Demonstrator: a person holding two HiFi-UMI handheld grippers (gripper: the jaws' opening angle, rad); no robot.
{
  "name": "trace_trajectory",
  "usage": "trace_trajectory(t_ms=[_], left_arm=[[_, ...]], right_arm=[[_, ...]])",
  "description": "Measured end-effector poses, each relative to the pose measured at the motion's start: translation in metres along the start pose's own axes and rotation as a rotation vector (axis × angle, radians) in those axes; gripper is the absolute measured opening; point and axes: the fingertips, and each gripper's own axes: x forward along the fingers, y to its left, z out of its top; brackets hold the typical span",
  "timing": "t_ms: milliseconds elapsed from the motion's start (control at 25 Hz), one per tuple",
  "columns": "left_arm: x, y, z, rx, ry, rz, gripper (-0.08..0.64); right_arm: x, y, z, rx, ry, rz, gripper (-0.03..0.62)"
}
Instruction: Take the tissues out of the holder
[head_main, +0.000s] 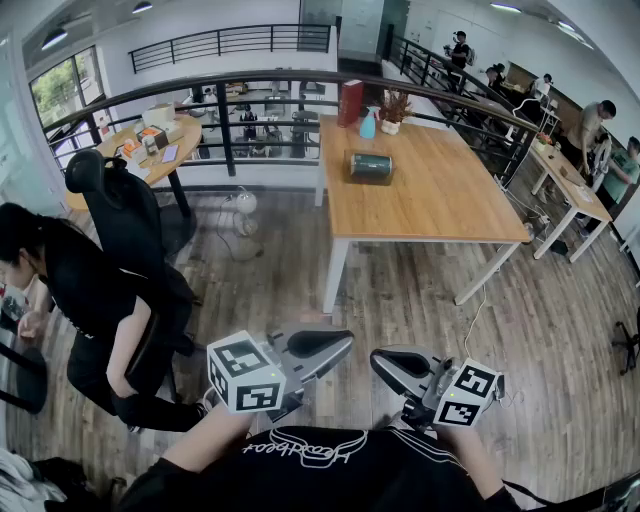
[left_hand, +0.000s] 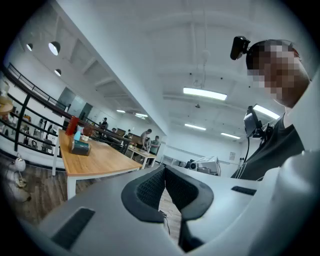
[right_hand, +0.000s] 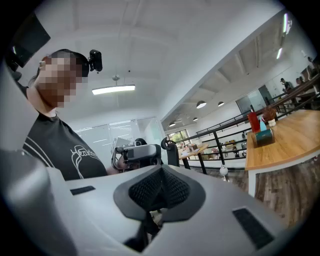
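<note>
Both tools at my waist, level, tips turned toward each other. Left gripper (head_main: 335, 346) is clenched on nothing, and right gripper (head_main: 386, 362) is the same.

Tissue holder (head_main: 370, 166) — dark green, long axis running left-right — sits well ahead on the wooden table (head_main: 440, 205), toward its far end. It's roughly dead ahead, so neither hand is nearer.

Open floor (head_main: 400, 300) lies between — mind the table's near edge, and the office chair (head_main: 120, 215) to my left.

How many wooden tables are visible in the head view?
3: the big rectangular table in the middle, the round table at upper left, the long table at the right edge. More may be hidden farther back.
</note>
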Motion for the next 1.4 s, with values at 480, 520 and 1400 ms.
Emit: trace_trajectory(t_ms=[480, 520, 1400], left_arm=[[0.016, 0.005, -0.004, -0.019, 0.017, 0.017, 0.013], [0.021, 0.007, -0.005, -0.02, 0.019, 0.02, 0.013], [0.262, 0.099, 0.016, -0.098, -0.007, 0.109, 0.012]], right_arm=[[-0.01, -0.02, 0.001, 0.02, -0.004, 0.0, 0.017], [-0.011, -0.025, 0.0, 0.026, -0.002, 0.002, 0.016], [-0.136, -0.248, 0.07, 0.108, -0.056, 0.032, 0.017]])
